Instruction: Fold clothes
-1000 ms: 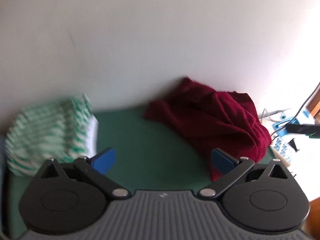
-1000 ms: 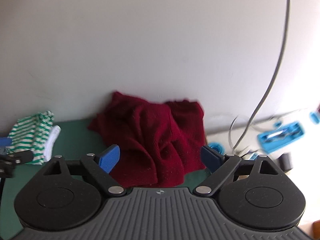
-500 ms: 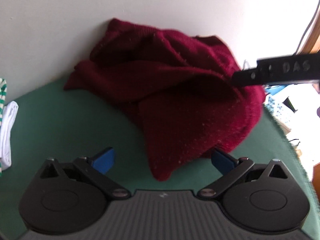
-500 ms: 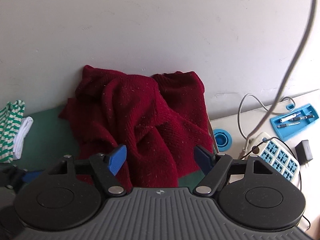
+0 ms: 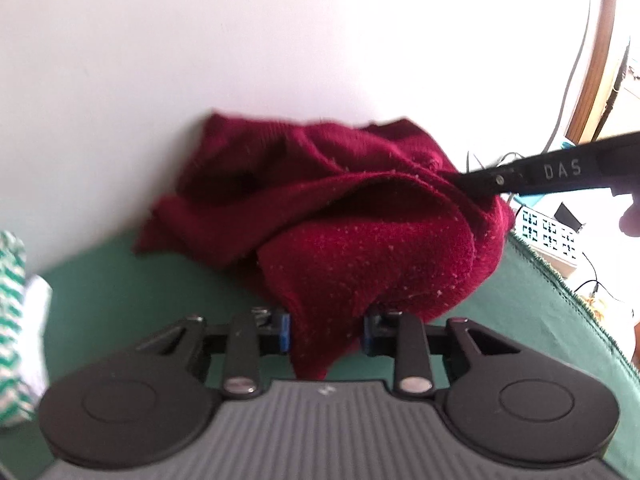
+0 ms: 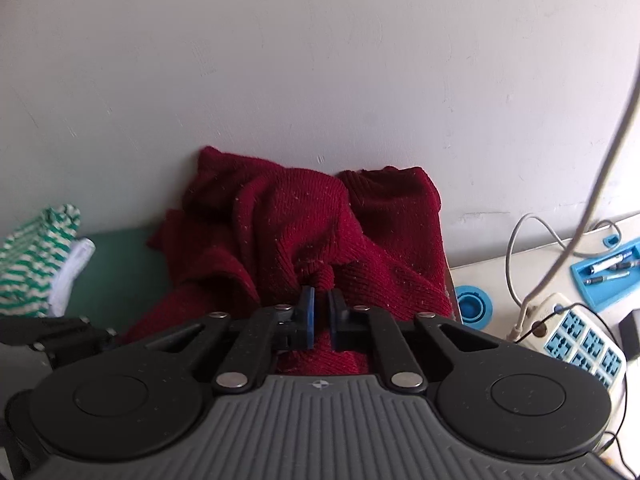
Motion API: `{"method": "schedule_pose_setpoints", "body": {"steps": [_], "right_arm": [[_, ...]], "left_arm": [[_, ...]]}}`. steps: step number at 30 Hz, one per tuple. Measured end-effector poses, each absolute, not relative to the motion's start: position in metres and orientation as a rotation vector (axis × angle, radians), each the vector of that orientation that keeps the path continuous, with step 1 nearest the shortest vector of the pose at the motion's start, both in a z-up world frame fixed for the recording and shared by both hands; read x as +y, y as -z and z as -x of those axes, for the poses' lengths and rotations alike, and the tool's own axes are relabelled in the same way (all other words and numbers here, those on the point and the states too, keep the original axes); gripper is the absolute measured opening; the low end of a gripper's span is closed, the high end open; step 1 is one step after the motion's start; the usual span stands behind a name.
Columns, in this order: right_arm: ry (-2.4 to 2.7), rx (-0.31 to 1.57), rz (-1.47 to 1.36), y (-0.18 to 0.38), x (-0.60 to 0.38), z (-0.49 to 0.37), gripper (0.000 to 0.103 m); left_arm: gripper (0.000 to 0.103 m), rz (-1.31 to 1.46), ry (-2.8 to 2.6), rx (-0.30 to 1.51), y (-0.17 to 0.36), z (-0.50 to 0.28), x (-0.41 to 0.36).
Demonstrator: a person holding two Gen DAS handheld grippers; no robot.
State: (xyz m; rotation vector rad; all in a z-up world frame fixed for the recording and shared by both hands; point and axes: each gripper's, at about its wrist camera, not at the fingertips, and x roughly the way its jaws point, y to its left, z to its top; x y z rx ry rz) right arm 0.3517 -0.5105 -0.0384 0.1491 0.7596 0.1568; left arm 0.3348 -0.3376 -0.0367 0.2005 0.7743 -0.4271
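The crumpled maroon sweater is lying heaped mid-frame on the green cloth, against the wall. The right gripper is closing, pinching a knit fold; the left gripper is closing around a hanging corner. Such small bites may slip when lifted. Bunched as it is, no clear long axis or heading is showing.

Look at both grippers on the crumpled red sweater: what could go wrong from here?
1. The right gripper pinches only a small bunch of the red sweater as its jaws close, so the knit may slip out.
2. The left gripper closes on a hanging corner, which may slip free.
3. The power strip lies close and could snag.
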Motion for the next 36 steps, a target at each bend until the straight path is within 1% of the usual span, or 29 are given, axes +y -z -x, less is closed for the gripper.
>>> {"method": "schedule_pose_setpoints", "body": {"steps": [5, 7, 9, 11, 14, 17, 18, 19, 20, 21, 22, 23, 24, 25, 26, 27, 28, 29, 31, 32, 34, 35, 36], "right_arm": [[-0.176, 0.740, -0.152, 0.016, -0.506, -0.326, 0.005], [-0.191, 0.735, -0.174, 0.004, -0.504, -0.310, 0.005], [-0.221, 0.722, -0.178, -0.010, -0.501, -0.289, 0.002], [-0.257, 0.706, -0.172, -0.026, -0.497, -0.265, 0.000], [-0.312, 0.677, -0.159, -0.049, -0.491, -0.231, 0.000], [-0.358, 0.667, -0.146, -0.069, -0.484, -0.199, 0.000], [-0.369, 0.681, -0.136, -0.070, -0.481, -0.191, 0.000], [-0.381, 0.698, -0.125, -0.071, -0.478, -0.184, 0.000], [-0.365, 0.706, -0.100, -0.068, -0.475, -0.181, 0.000], [-0.340, 0.713, -0.072, -0.063, -0.471, -0.179, 0.003], [-0.314, 0.719, -0.043, -0.058, -0.467, -0.178, 0.013], [-0.295, 0.735, -0.020, -0.050, -0.462, -0.183, 0.020], [-0.278, 0.748, -0.026, -0.041, -0.459, -0.190, 0.027], [-0.260, 0.758, -0.040, -0.032, -0.457, -0.198, 0.042], [-0.241, 0.768, -0.047, -0.023, -0.451, -0.209, 0.048], [-0.221, 0.783, -0.054, -0.014, -0.447, -0.221, 0.048], [-0.208, 0.795, -0.059, -0.006, -0.445, -0.229, 0.050], [-0.196, 0.815, -0.052, 0.003, -0.439, -0.240, 0.056], [-0.137, 0.846, -0.022, 0.015, -0.428, -0.252, 0.056], [-0.110, 0.854, -0.001, 0.021, -0.418, -0.258, 0.057], [-0.088, 0.878, 0.023, 0.033, -0.405, -0.268, 0.057], [-0.079, 0.886, 0.026, 0.037, -0.400, -0.272, 0.057], [-0.070, 0.894, 0.026, 0.042, -0.397, -0.275, 0.056]], "left_arm": [[0.024, -0.243, 0.430, 0.710, 0.008, -0.308, -0.323], [0.022, -0.276, 0.439, 0.668, -0.006, -0.280, -0.314], [0.018, -0.291, 0.441, 0.636, -0.021, -0.251, -0.302], [0.018, -0.248, 0.451, 0.640, -0.037, -0.228, -0.285], [0.017, -0.177, 0.443, 0.655, -0.060, -0.193, -0.257], [0.014, -0.159, 0.437, 0.662, -0.072, -0.149, -0.232], [0.010, -0.162, 0.435, 0.659, -0.074, -0.133, -0.224], [0.000, -0.174, 0.428, 0.655, -0.072, -0.119, -0.218], [0.000, -0.186, 0.421, 0.652, -0.070, -0.105, -0.212], [0.000, -0.180, 0.417, 0.665, -0.065, -0.099, -0.208], [0.000, -0.175, 0.413, 0.678, -0.060, -0.094, -0.204], [0.000, -0.169, 0.410, 0.692, -0.055, -0.089, -0.200], [0.003, -0.172, 0.392, 0.700, -0.046, -0.091, -0.201], [0.012, -0.177, 0.374, 0.708, -0.036, -0.093, -0.202], [0.026, -0.180, 0.354, 0.709, -0.026, -0.096, -0.203], [0.035, -0.173, 0.334, 0.716, -0.016, -0.099, -0.205], [0.055, -0.163, 0.327, 0.716, -0.009, -0.099, -0.208], [0.070, -0.154, 0.320, 0.716, -0.002, -0.099, -0.211], [0.079, -0.183, 0.296, 0.710, 0.014, -0.102, -0.225], [0.087, -0.206, 0.286, 0.711, 0.020, -0.105, -0.232], [0.094, -0.250, 0.255, 0.717, 0.034, -0.114, -0.248], [0.096, -0.265, 0.237, 0.730, 0.041, -0.120, -0.254], [0.094, -0.281, 0.219, 0.743, 0.048, -0.125, -0.261]]}}
